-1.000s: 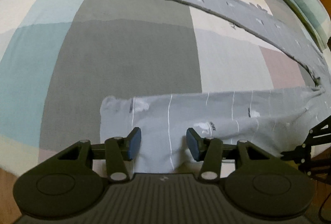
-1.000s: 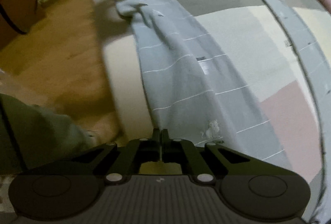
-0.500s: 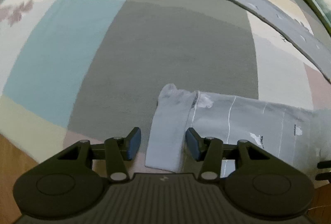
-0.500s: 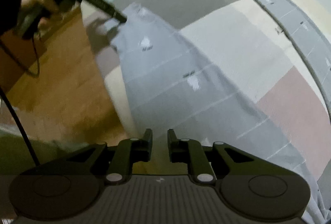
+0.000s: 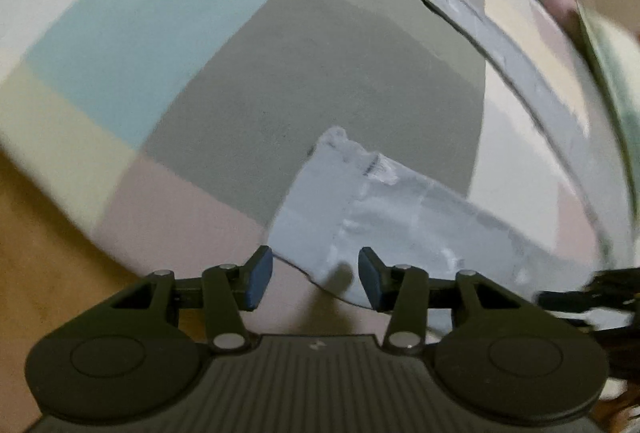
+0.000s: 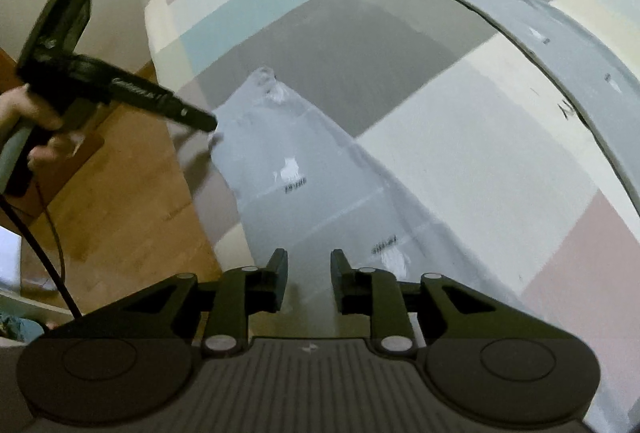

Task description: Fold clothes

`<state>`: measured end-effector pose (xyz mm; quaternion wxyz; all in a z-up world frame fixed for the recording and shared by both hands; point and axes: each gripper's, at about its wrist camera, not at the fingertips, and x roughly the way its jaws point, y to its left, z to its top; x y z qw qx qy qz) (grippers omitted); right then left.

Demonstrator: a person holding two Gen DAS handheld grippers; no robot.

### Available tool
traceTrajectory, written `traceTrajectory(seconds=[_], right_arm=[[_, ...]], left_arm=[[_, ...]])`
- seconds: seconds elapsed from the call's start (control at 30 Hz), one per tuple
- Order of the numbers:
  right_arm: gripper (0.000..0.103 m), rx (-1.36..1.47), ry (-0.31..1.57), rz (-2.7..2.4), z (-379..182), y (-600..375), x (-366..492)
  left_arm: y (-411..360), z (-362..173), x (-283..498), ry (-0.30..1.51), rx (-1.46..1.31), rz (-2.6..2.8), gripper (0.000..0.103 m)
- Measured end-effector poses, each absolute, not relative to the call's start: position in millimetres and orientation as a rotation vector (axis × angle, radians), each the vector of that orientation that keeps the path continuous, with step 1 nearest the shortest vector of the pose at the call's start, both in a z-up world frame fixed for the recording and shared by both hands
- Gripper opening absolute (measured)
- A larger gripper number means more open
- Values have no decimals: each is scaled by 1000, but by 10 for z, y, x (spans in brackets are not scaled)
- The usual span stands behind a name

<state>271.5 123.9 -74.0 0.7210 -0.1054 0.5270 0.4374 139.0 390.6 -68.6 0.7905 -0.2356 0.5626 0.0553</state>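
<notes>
Left wrist view looks steeply down over the left gripper (image 5: 316, 283), whose blue-padded fingers (image 5: 258, 283) stand spread with nothing pinched; the pale cuff end of the grey trousers (image 5: 320, 217) lies on the bed (image 5: 280, 93) below and between them, its near edge running under the gap, and whether the pads touch the cloth cannot be told through the blur. The bed wears a cover of large colour blocks in teal, grey, cream and pink. One trouser leg runs from that cuff away to the right, flat on the cover, while the other leg (image 5: 516, 61) curves across the far right of the bed, well apart from the first. At the right edge the dark tip of the right gripper (image 5: 580, 297) shows just above the nearer leg. In the right wrist view the right gripper (image 6: 308, 281) hovers over the same leg farther along it; its fingers (image 6: 280, 281) have just been opening and now stand parted, with grey cloth seen through the gap but not pressed by them. A hand (image 6: 24, 121) holds the left gripper at the upper left of that view, its tip at the cuff beside the bed's edge, with the wooden floor (image 6: 120, 201) below.
</notes>
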Motion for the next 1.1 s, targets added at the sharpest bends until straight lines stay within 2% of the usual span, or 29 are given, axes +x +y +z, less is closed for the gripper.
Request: traceTrajectory(seconds=[0.3, 0.67, 0.7, 0.73, 0.8, 0.9, 0.97, 1.03, 1.1], right_arm=[[31, -246, 1131, 1072, -696, 1601, 2969], [30, -505, 996, 1246, -1035, 2466, 2399], [23, -539, 971, 1235, -1082, 2505, 2383], [21, -571, 948, 1224, -1123, 2542, 2369], [3, -592, 936, 1193, -1118, 2583, 2363], [3, -522, 990, 1191, -1095, 2603, 2400], [3, -440, 1031, 1225, -1071, 2610, 2400], [11, -379, 1056, 1193, -1051, 2554, 2423], [33, -316, 1079, 1159, -1029, 2490, 2449]], left_arm=[[3960, -845, 1320, 1185, -652, 145, 45], [4098, -842, 1440, 1182, -638, 107, 46], [4102, -831, 1434, 1182, -633, 103, 46], [4105, -820, 1429, 1183, -626, 99, 46], [4108, -794, 1419, 1184, -611, 96, 46], [4117, -704, 1402, 1171, -577, 99, 46], [4116, -620, 1403, 1157, -545, 100, 46], [4103, -537, 1412, 1143, -509, 96, 46], [4023, -459, 1462, 1127, -451, 70, 46]])
